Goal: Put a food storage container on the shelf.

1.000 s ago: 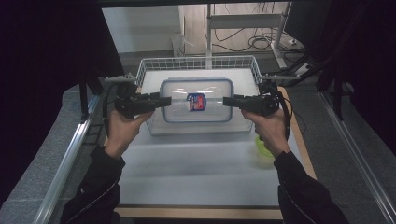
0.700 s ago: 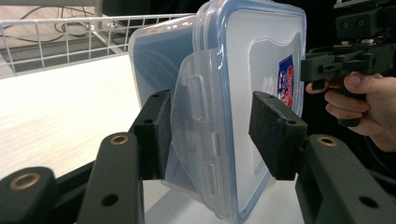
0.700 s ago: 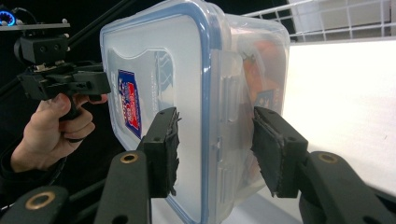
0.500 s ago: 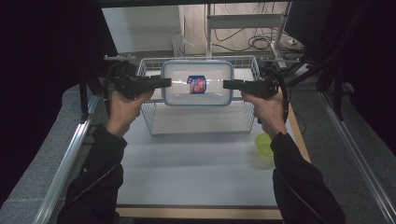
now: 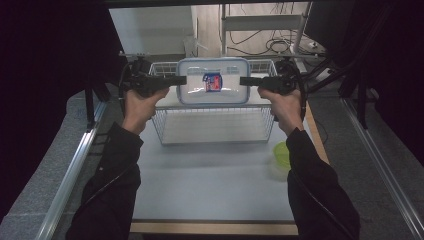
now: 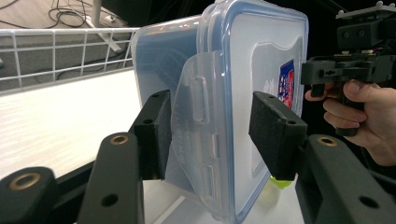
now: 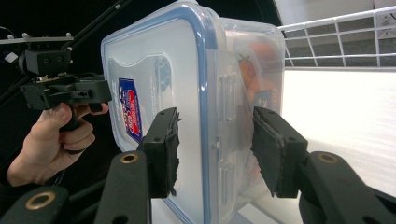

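Observation:
A clear plastic container [image 5: 214,87] with a blue-rimmed lid and a red and blue sticker [image 5: 212,82] hangs in the air over the wire basket [image 5: 215,125], its lid facing up toward the high view. My left gripper [image 5: 182,80] is shut on its left edge and my right gripper [image 5: 243,81] on its right edge. In the left gripper view the pads [image 6: 275,135] press on the side latch of the container [image 6: 252,60]. In the right gripper view the right gripper [image 7: 215,144] clamps the opposite latch of the container [image 7: 154,60], with something orange inside.
The white wire basket stands at the far middle of the grey table [image 5: 210,185]. A green bowl-like thing [image 5: 282,154] sits on the table's right side, by the right forearm. Metal rails run along both sides, and cables lie on the floor beyond.
Both grippers have carried the container away from the person and slightly upward, from above the basket's near part to its far part. The grip on it has stayed the same.

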{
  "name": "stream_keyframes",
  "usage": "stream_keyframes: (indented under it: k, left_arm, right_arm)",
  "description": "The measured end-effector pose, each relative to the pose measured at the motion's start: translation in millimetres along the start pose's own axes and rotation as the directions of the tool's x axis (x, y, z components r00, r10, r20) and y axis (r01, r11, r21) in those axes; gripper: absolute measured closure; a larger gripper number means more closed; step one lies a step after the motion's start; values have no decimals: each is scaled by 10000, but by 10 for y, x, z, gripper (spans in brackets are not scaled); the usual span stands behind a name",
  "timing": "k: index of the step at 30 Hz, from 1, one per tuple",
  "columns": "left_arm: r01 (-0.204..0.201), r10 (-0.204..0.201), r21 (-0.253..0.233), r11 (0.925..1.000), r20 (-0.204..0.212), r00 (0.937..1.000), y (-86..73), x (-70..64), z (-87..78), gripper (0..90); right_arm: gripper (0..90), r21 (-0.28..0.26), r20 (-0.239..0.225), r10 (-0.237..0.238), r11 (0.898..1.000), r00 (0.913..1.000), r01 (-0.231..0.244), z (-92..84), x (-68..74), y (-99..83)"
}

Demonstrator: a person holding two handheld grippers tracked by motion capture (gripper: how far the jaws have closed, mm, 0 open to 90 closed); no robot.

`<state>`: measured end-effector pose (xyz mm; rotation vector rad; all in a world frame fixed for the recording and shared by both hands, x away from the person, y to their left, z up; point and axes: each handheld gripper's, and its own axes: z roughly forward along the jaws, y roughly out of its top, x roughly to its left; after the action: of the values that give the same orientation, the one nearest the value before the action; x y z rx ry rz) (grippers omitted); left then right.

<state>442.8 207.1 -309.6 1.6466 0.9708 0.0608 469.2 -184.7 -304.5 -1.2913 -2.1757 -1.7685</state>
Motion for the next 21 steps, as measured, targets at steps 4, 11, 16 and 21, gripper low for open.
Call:
stream_keyframes:
  k: [4,11,16,21]
  left_arm:
    - [42,-42,129,9999,-37,10000,-1,24,27,501]
    - [-184,184,156,9997,42,9998,-28,57,50,491]
    - [-703,721,389,9968,-480,9962,-26,-18,77,452]
    - [-783,832,618,9950,-826,9931,-22,-2,128,388]
  right_arm:
    - [518,30,65,-5,10000,10000,5,28,-43,9]
    - [508,-245,49,-123,9996,9999,124,40,-81,0]
    - [501,-314,155,-346,9989,9993,350,50,-75,-5]
    - [485,32,841,-956,9954,9919,957,98,-37,-17]
